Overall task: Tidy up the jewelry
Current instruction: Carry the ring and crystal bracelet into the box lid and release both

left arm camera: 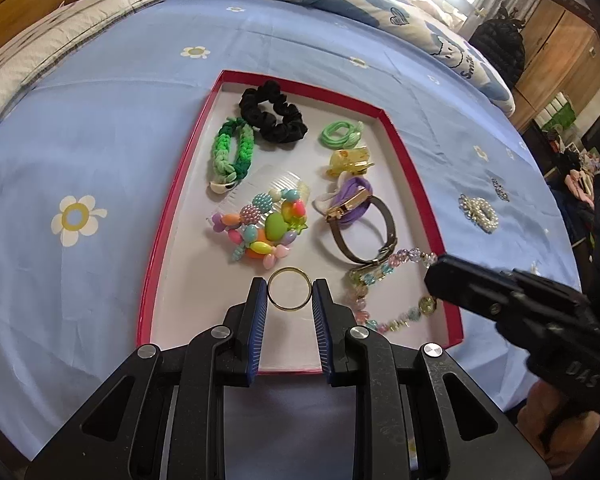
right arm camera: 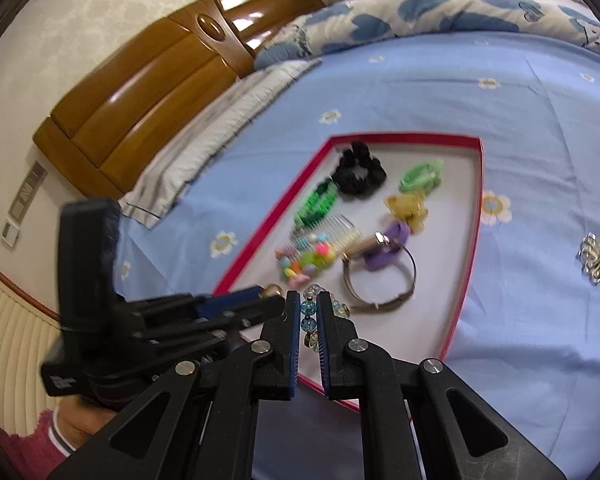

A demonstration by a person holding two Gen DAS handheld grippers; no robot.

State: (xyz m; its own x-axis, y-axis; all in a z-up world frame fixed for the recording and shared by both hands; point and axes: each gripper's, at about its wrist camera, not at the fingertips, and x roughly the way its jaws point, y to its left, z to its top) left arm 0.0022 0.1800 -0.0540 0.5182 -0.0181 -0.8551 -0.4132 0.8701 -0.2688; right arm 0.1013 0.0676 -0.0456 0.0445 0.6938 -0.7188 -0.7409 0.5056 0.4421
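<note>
Over the red tray (left arm camera: 172, 216) on the bed, the left tool (left arm camera: 290, 290) is clamped on a gold ring (left arm camera: 290, 289), while at the right the right tool (right arm camera: 309, 304) pinches a beaded bracelet (right arm camera: 308, 308).

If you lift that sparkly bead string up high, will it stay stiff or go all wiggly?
Probably wiggly. The bead string already lies in a loose curve in the red tray, so it looks threaded and floppy. The right gripper pinches only a bead or two, so the rest would likely dangle and swing. The beads look smooth, so it may slip.
</note>
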